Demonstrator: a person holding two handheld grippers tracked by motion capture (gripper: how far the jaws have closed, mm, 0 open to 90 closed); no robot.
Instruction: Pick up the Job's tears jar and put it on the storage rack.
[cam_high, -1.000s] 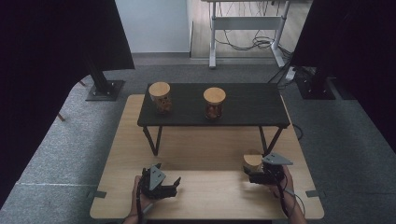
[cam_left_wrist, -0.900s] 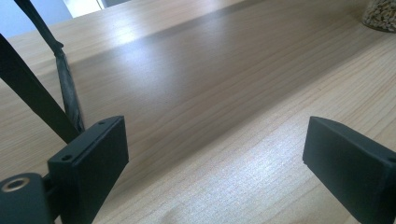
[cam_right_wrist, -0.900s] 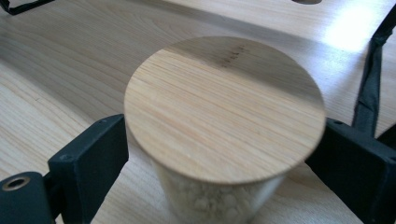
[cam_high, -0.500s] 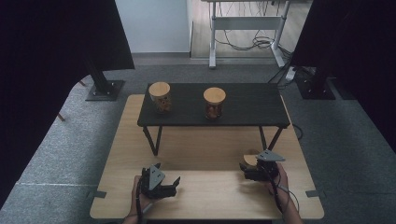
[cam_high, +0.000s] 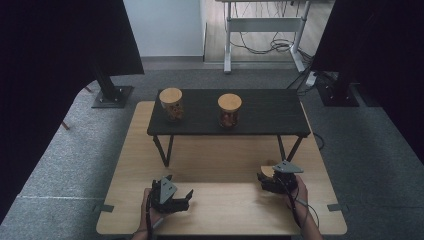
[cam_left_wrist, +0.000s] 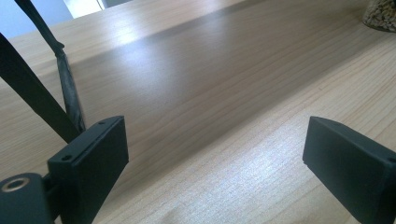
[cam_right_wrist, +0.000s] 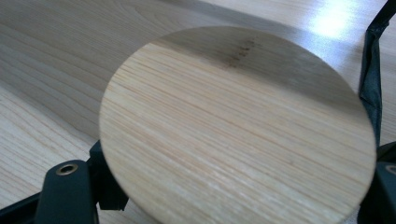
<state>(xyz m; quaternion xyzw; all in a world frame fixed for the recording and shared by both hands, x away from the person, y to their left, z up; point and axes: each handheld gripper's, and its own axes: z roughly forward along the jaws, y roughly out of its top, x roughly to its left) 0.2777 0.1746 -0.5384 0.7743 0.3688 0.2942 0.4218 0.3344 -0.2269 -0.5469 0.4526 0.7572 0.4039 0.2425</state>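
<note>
Keep right gripper (cam_high: 267, 181) clamped on jar (cam_right_wrist: 238, 130) below lid; lift vertically, level, clear of shelf (cam_high: 260, 107) leg. Left gripper (cam_left_wrist: 215, 154) spread, empty; leave parked on table (cam_high: 220, 210).

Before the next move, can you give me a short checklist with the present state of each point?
1. Right hand-held gripper has a jar with a wooden lid between its jaws: ok.
2. Jaws fully closed on that jar: cannot tell, the lid hides the contact.
3. Left hand-held gripper open and empty: ok.
4. Free space on the black shelf right of the two jars: ok.
5. Wooden table between both grippers free of things: ok.
</note>
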